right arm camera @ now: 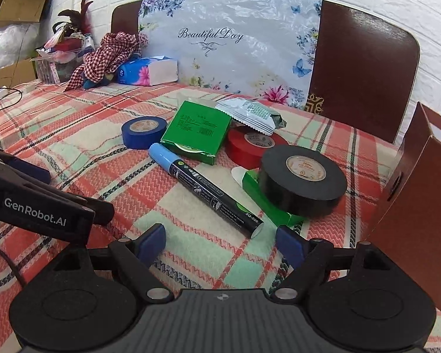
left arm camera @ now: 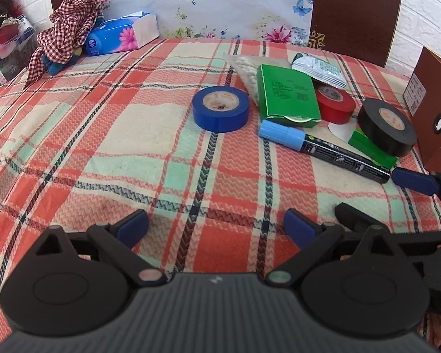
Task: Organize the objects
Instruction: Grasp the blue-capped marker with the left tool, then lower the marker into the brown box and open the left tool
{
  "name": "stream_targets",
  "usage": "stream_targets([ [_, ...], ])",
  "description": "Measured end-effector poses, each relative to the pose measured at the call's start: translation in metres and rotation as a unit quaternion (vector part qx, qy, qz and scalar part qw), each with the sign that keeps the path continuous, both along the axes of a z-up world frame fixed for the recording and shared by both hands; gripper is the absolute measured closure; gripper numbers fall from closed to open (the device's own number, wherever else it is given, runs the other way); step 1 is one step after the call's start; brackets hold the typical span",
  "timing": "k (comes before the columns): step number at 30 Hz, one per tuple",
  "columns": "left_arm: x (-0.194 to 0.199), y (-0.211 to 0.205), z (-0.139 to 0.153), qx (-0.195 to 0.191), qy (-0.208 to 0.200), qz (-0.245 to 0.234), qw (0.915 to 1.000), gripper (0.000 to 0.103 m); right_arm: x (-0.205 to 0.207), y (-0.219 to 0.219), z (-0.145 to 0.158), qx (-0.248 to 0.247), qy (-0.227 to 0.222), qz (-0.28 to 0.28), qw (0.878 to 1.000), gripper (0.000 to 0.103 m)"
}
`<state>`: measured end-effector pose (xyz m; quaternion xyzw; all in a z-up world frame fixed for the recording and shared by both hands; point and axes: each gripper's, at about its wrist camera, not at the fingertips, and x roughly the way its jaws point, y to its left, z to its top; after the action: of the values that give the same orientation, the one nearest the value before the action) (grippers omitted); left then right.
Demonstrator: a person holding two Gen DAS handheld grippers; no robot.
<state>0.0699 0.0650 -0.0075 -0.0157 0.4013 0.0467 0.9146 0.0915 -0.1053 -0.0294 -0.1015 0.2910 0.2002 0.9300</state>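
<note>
A pile lies on the plaid cloth: a blue tape roll [left arm camera: 220, 108] [right arm camera: 143, 131], a green box [left arm camera: 288, 96] [right arm camera: 197, 131], a red tape roll [left arm camera: 335, 103] [right arm camera: 254, 148], a black tape roll [left arm camera: 386, 126] [right arm camera: 304, 176] on a small green box [right arm camera: 267, 200], a blue-capped black marker [left arm camera: 323, 150] [right arm camera: 205, 188] and a silver sachet [left arm camera: 319, 70] [right arm camera: 250, 113]. My left gripper [left arm camera: 214, 229] is open and empty, short of the blue tape. My right gripper [right arm camera: 220, 242] is open and empty, just short of the marker's rear end.
A brown cardboard box [left arm camera: 435, 111] [right arm camera: 417, 194] stands at the right. A tissue pack [left arm camera: 123, 33] [right arm camera: 147, 70] and a checked cloth [left arm camera: 67, 32] [right arm camera: 105, 56] lie at the back left. A floral board [right arm camera: 229, 50] leans on two chairs.
</note>
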Motion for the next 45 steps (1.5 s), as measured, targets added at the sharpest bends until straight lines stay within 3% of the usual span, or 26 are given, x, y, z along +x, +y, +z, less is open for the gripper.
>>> stream_targets([
  [5,0.001,0.002,0.001,-0.003,0.001,0.002,1.0,0.003,0.003,-0.005,-0.001,0.021,0.013,0.007,1.0,0.021],
  [7,0.001,0.003,0.001,-0.002,0.002,0.0,1.0,0.003,0.002,-0.005,-0.001,0.021,0.011,0.012,1.0,0.025],
  [10,0.002,0.008,0.002,-0.007,0.007,-0.001,1.0,0.003,-0.001,-0.004,0.001,0.022,0.005,0.023,0.999,0.043],
  [12,0.003,0.011,0.004,-0.012,0.011,0.0,0.9999,0.003,-0.005,-0.001,0.001,0.015,-0.005,0.033,0.999,0.069],
  [13,0.003,0.013,0.005,-0.015,0.013,0.001,0.9998,0.005,-0.009,0.001,0.002,0.009,-0.01,0.038,0.999,0.072],
  [15,0.003,0.016,0.007,-0.022,0.017,0.002,0.9996,0.007,-0.015,0.006,0.002,-0.007,-0.021,0.043,0.999,0.09],
  [17,0.002,0.019,0.01,-0.038,0.023,0.004,0.999,0.01,-0.022,0.01,0.002,-0.017,-0.024,0.05,0.998,0.099],
  [23,0.003,0.034,0.023,-0.158,0.043,-0.005,0.9864,0.022,-0.049,0.01,0.005,-0.036,-0.026,0.06,0.997,0.099],
  [25,0.005,0.036,0.024,-0.178,0.048,-0.006,0.9828,0.022,-0.056,0.01,0.007,-0.046,-0.044,0.062,0.996,0.089],
  [26,0.007,0.037,0.024,-0.184,0.05,-0.005,0.9816,0.023,-0.056,0.01,0.008,-0.046,-0.052,0.063,0.996,0.073],
  [27,0.01,0.037,0.025,-0.188,0.052,-0.004,0.9808,0.023,-0.054,0.01,0.009,-0.044,-0.061,0.064,0.995,0.066],
  [30,0.02,0.037,0.032,-0.204,0.051,-0.006,0.9777,0.024,-0.037,0.016,0.01,-0.046,-0.069,0.06,0.995,0.067],
  [34,0.039,0.029,0.039,-0.208,0.052,-0.006,0.9767,0.024,-0.005,0.022,0.003,-0.026,-0.03,0.049,0.998,0.068],
  [35,0.043,0.026,0.037,-0.211,0.056,-0.006,0.9758,0.024,-0.001,0.02,0.004,-0.011,-0.018,0.048,0.999,0.081],
  [38,0.047,0.019,0.029,-0.216,0.072,-0.006,0.9736,0.025,-0.01,0.017,0.008,0.014,0.012,0.056,0.998,0.086],
  [39,0.047,0.015,0.027,-0.216,0.075,-0.01,0.9735,0.029,-0.017,0.014,0.009,0.035,0.028,0.059,0.997,0.087],
  [42,0.038,0.003,0.025,-0.186,0.067,-0.027,0.9799,0.066,-0.034,0.004,0.016,0.096,0.057,0.071,0.991,0.087],
  [43,0.037,0.002,0.024,-0.195,0.074,-0.031,0.9775,0.073,-0.042,0.003,0.019,0.106,0.053,0.079,0.99,0.086],
  [45,0.032,0.004,0.029,-0.217,0.073,-0.036,0.9728,0.074,-0.056,0.004,0.026,0.092,0.029,0.08,0.992,0.086],
])
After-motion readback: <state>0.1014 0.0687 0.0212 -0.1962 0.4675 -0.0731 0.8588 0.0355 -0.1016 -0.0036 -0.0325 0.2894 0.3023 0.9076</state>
